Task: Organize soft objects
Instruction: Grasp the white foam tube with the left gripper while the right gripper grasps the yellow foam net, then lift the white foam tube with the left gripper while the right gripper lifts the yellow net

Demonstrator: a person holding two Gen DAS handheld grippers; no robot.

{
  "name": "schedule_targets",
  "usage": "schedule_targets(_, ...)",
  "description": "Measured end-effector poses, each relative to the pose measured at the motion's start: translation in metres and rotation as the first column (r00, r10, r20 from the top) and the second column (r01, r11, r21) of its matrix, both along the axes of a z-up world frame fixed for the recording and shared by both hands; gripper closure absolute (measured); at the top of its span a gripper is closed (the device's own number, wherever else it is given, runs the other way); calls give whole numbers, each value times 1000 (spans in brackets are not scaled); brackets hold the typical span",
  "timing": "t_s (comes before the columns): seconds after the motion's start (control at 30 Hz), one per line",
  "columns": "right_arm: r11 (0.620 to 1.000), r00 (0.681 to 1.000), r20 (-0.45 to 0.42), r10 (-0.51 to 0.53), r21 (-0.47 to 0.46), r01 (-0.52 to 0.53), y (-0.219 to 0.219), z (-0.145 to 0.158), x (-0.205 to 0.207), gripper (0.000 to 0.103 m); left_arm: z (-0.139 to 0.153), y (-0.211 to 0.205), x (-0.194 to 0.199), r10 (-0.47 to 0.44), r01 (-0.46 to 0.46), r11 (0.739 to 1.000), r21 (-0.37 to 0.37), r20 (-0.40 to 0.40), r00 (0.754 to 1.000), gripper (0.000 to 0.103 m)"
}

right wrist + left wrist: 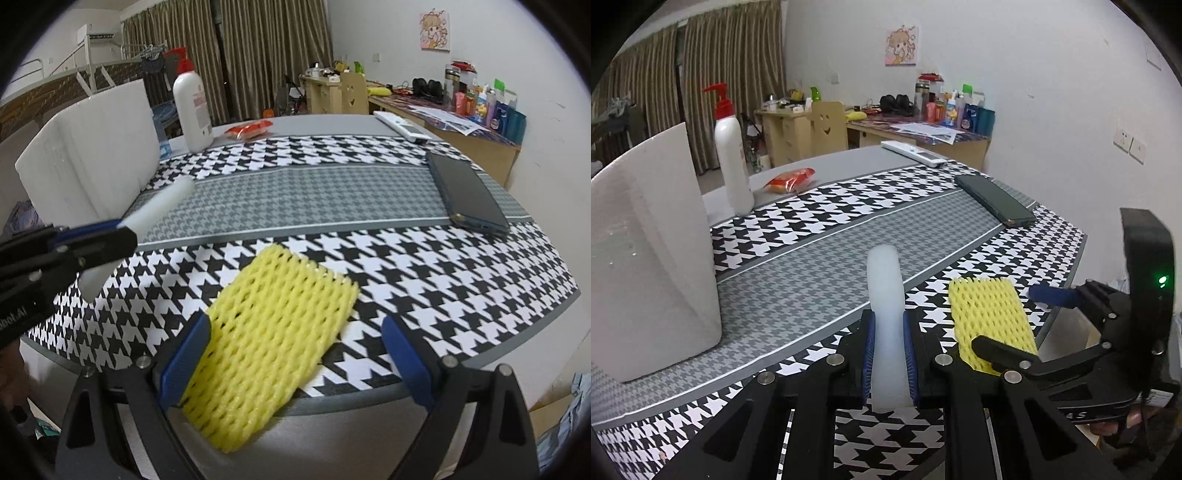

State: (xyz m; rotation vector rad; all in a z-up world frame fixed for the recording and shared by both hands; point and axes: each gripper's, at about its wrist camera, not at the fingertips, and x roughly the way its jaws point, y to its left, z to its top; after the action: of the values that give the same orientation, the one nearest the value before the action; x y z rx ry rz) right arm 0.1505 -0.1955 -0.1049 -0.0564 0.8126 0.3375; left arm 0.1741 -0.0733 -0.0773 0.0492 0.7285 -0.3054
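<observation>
Beside the net (pixel 273 332), the left tool (pixel 889 354) clamps a foam tube (pixel 886 295) (white); the right tool (pixel 295 354) gapes over the net on the bench (pixel 443 280).

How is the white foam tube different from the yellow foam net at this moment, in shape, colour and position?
The white foam tube is a smooth, plain round stick; the yellow foam net is a flat mesh sleeve full of holes. The tube is clamped in the left hand-held gripper above the table; the net lies on the table, overhanging its edge, between the open fingers of the right hand-held gripper, not yet gripped. Both look like soft foam.
</observation>
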Motion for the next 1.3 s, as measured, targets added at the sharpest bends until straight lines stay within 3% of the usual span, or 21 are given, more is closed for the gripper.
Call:
schedule_targets(0.13,1000,1000,-3,20,-5,-20,6,2,0,18,0,6,0,13,-13,1000,-7,0,1000,87)
schedule_targets(0.3,999,999,-10,48,5,-48,13,5,-2,40,1,14,-2,28,-28,999,-19,3,1000,87)
schedule_targets(0.4,997,997,-16,73,9,-73,18,7,-4,60,2,19,-5,40,-39,999,-23,10,999,87)
schedule_targets(0.47,995,995,-16,99,15,-99,23,8,-6,79,5,21,-7,43,-43,999,-26,18,999,87)
schedule_targets(1.3,996,994,64,88,18,-89,31,40,-15,82,22,43,-30,104,-101,994,-33,76,992,87)
